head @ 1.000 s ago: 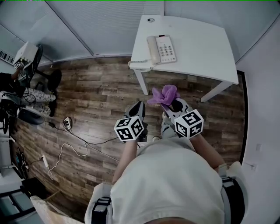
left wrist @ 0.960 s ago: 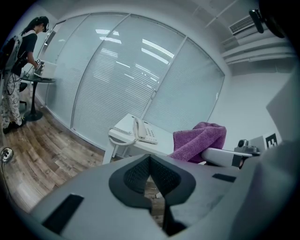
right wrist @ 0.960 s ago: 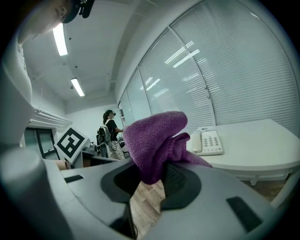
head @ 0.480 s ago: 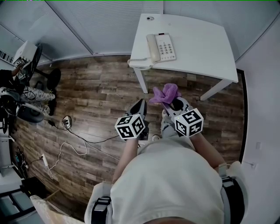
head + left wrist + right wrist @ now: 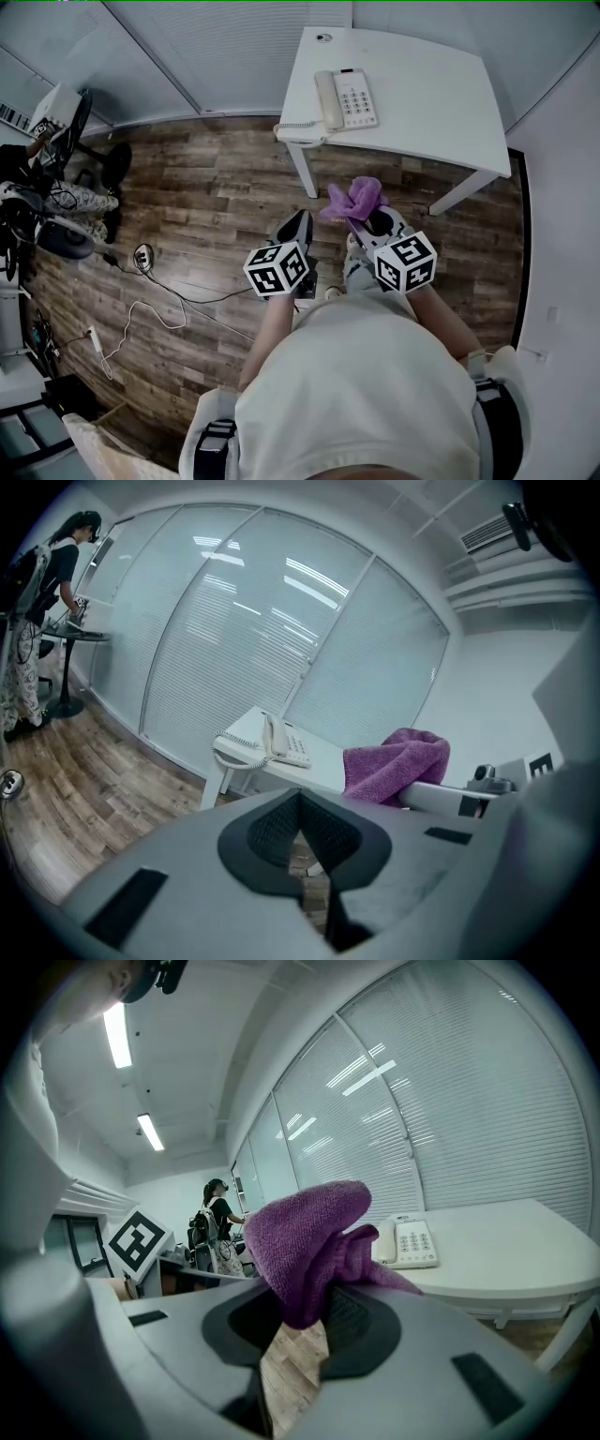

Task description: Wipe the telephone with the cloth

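My right hand-held gripper [image 5: 309, 1326] pinches the cloth [image 5: 309, 1232]; my left hand-held gripper [image 5: 300, 832] is pressed together, empty. The telephone [image 5: 346, 99] sits on the counter [image 5: 431, 103], well ahead of both. I judge this the approach; next, carry the cloth forward onto it.

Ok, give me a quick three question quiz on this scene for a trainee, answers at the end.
1. True or false: the purple cloth is clamped in the right gripper.
2. The telephone rests on: A the floor, B the white table, C a chair?
3. Fill in: the left gripper is shut and holds ____.
Key: 1 true; 2 B; 3 nothing.
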